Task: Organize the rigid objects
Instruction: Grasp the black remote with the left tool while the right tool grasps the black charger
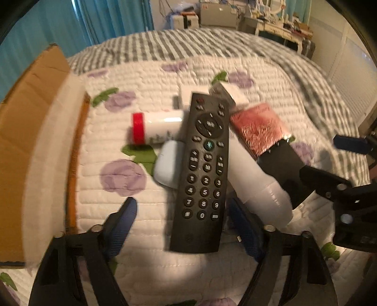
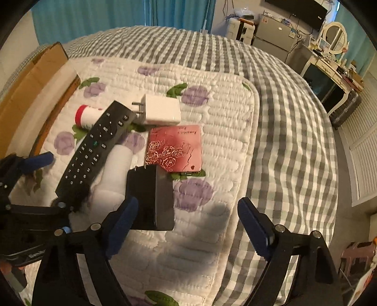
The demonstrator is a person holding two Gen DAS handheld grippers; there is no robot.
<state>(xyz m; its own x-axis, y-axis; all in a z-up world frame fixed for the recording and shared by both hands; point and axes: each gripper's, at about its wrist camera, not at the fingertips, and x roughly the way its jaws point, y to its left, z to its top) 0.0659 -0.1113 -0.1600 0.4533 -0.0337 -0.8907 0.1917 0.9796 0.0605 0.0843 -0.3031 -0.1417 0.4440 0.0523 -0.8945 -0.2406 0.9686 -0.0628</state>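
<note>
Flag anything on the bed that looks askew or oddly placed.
The black remote lies tilted across the pile, propped on a white bottle and a pale blue case instead of flat on the quilt.

floral quilt (image 2: 223, 113), checked bedspread (image 2: 294, 141), perhaps teal curtains (image 2: 117, 16)

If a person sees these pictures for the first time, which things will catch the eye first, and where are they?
The long black remote control dominates, lying across a pile of small items on the flowered white quilt, between the open fingers of the left gripper. Beside it lie a pink rose-patterned case, a white charger and a red-capped white bottle. An open cardboard box stands at the left edge.
</note>
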